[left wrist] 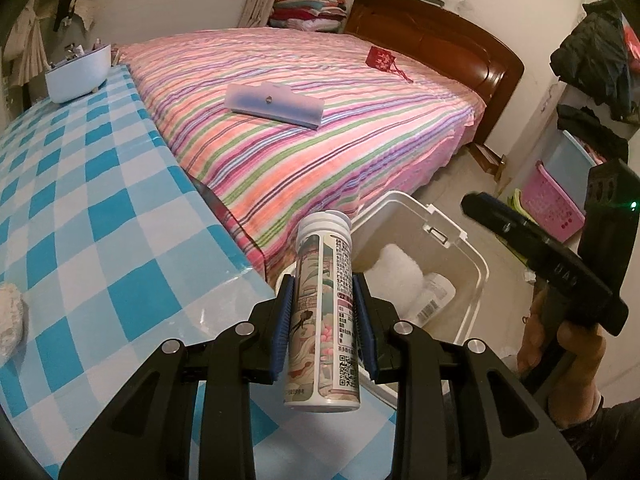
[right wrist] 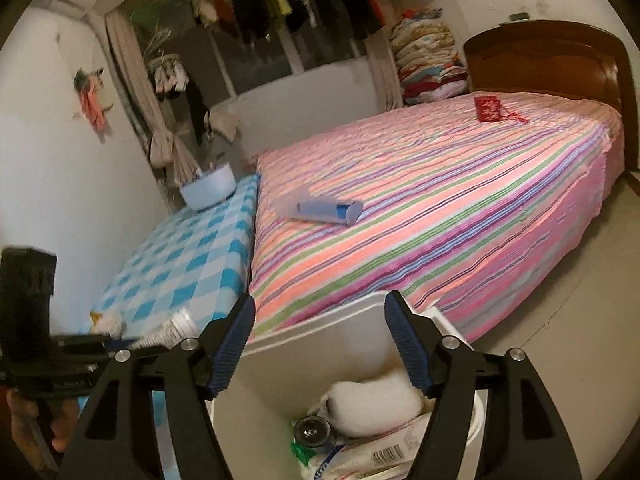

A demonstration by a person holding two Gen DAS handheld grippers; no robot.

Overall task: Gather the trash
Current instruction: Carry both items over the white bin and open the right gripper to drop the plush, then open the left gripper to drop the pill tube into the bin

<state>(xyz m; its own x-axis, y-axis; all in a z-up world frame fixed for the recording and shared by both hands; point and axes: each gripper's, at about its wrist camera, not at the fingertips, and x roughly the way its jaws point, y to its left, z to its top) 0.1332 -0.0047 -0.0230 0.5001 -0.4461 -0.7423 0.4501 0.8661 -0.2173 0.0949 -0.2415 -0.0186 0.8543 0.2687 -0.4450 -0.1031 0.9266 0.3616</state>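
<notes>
Trash collection looks well underway, judging by the open white plastic bin (left wrist: 460, 264) on the floor between the table corner and the bed, already holding a wad of white tissue (right wrist: 376, 404), a small dark metal can (right wrist: 312, 434) and some barcoded wrappers (right wrist: 380, 456). Left gripper (left wrist: 324, 316) is clenched on a tall white cylindrical tube with a printed picture label and a white cap (left wrist: 324, 312), its blue ribbed pads (left wrist: 282, 312) pressing the tube's mid-body from both sides so it stands nearly upright, base hanging free over the corner of the blue-and-white checked tablecloth table (left wrist: 100, 208). That mid-body hold probably keeps the tube from tipping while it is carried. Right gripper (right wrist: 320, 344) hangs released above the bin's mouth, jaws wide apart and empty, which suggests it stands by rather than works. The tube sits just left of the bin's near rim, so only a short sideways shift over the table edge seems needed before letting go; the rim and the striped pink bedspread (left wrist: 320, 152) close by are what it could clip. A crumpled white tissue (left wrist: 10, 320) lies on the table's left part, likely the next piece. Room above the bin is open, though both grippers crowd that space.
</notes>
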